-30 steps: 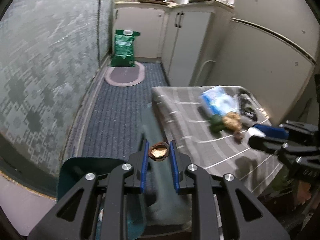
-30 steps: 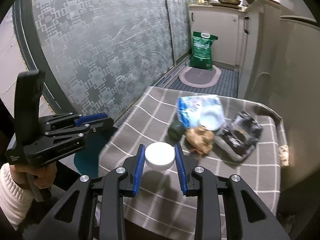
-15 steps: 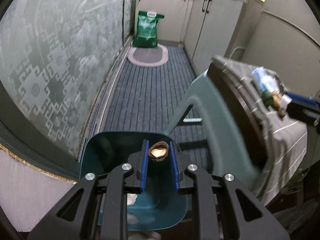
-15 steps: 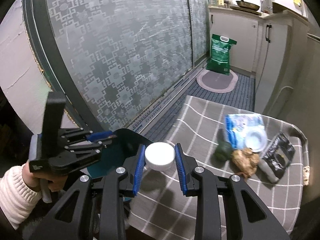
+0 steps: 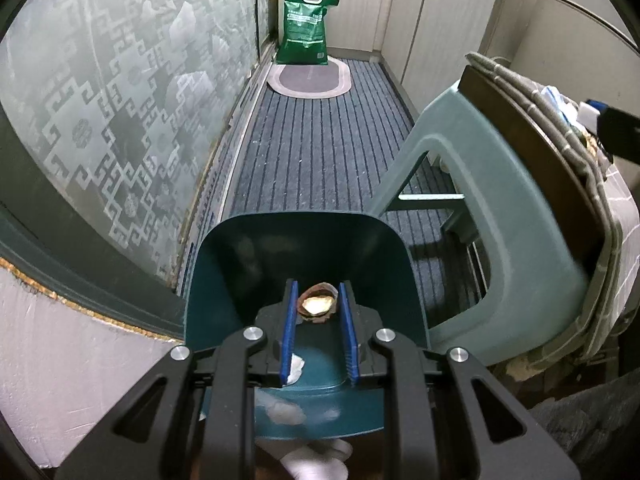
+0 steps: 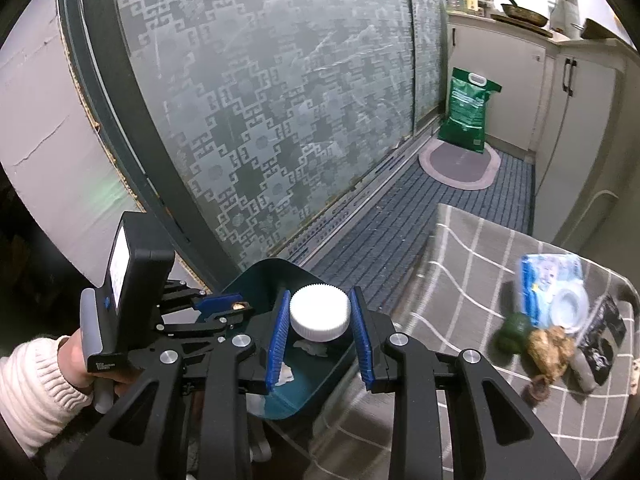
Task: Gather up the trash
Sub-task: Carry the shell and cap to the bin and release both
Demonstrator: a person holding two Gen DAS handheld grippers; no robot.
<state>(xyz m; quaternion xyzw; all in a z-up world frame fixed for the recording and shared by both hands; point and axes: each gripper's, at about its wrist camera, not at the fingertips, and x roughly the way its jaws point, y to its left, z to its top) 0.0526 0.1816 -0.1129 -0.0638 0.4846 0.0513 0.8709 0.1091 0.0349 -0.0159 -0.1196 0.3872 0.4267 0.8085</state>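
Nutshell [image 5: 317, 305] sits clamped between the left gripper's [image 5: 318, 308] 2 blue pads at lower center of the left wrist view, above the open teal bin [image 5: 240, 276] with white scraps inside. In the right wrist view, the right gripper [image 6: 320, 320] at lower center is clamped on a white ribbed bottle cap [image 6: 320, 312] over that bin [image 6: 276, 270]; more trash [image 6: 550, 344] lies on the checked cloth [image 6: 460, 280] at right.

Left gripper [image 5: 318, 300] black, blue ribbed pads, silver screws; right gripper [image 6: 319, 316] alike; cream knitted sleeve [image 6: 30, 392] at the wrist.
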